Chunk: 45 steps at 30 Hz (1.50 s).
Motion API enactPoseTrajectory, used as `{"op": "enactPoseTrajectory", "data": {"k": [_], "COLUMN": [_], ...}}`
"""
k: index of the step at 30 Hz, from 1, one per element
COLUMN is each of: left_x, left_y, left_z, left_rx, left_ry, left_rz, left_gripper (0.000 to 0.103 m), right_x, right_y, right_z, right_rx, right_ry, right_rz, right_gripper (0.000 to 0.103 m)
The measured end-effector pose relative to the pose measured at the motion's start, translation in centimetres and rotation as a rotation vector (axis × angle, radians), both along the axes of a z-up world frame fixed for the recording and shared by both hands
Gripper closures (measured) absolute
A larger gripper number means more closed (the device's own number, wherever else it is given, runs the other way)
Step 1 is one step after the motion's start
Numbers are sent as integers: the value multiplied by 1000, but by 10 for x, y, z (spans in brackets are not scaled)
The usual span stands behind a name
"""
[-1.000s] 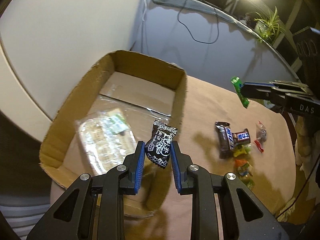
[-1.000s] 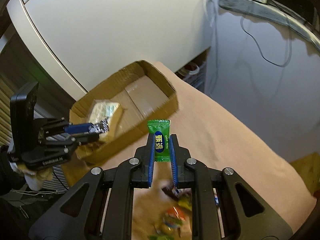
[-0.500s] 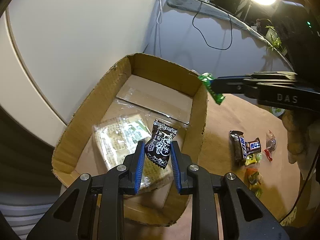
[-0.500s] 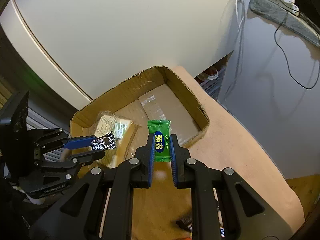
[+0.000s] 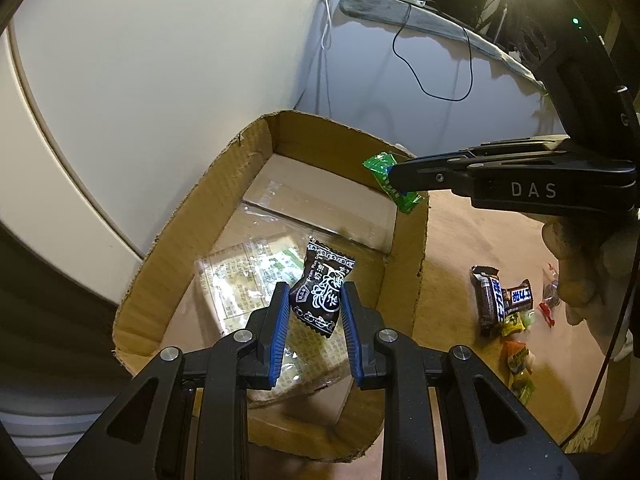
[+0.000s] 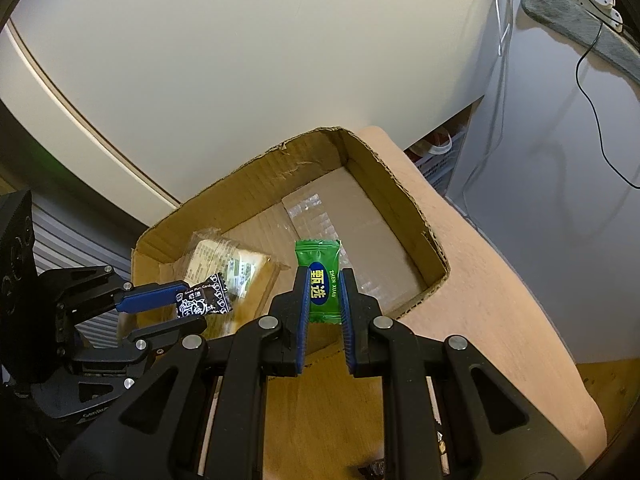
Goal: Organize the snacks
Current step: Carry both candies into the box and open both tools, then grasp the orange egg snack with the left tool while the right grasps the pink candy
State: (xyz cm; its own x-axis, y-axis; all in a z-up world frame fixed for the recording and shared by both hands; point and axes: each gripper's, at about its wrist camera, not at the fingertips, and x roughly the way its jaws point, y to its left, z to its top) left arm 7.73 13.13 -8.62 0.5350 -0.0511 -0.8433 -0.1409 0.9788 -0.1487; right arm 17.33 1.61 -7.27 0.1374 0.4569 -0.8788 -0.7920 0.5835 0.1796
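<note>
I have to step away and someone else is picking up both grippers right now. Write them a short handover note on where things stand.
Left hand-held gripper: shut on the black candy, held above the cardboard box, over the clear-wrapped snack pack already lying inside.
Right hand-held gripper: shut on the green candy, held at the box's right wall.
Done: only the snack pack is in the box.
Left: release both candies into the box, then fetch the Snickers bars and the small wrapped candies lying on the tan tabletop to the right of the box.
</note>
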Motion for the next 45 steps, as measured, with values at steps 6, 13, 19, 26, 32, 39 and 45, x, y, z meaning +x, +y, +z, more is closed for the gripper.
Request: {"op": "enactPoseTrajectory", "data": {"k": [6,13,19,26,32,39,45], "left_x": [0,-1,-4,-11,-16,-14,-9], "left_y": [1,2,5,0,-11,-39,-74], "left_z": [-1,0,3,11,20,18,6], "left_rx": [4,13,16,25,22,-9,-48], "left_ry": [6,9,-3,-22,-43,-36,4], "left_rz": [7,13,19,13,-10,-79,-160], "left_gripper": [79,71,66,66,66,66,66], "right_x": [1,-1,-6,-12,-18,-30,-41], "right_y": [2,4,4,-7,-33,-98,-168], "right_z": [-1,1,9,18,28,39,33], "right_rx": [3,8,21,29,43,43,6], "right_ry": [6,-1,-32,-42,-51,-66,-63], "right_rz": [8,5,-8,-32,-69,-154,-273], "right_gripper": [88,81,43,35,35,35,35]}}
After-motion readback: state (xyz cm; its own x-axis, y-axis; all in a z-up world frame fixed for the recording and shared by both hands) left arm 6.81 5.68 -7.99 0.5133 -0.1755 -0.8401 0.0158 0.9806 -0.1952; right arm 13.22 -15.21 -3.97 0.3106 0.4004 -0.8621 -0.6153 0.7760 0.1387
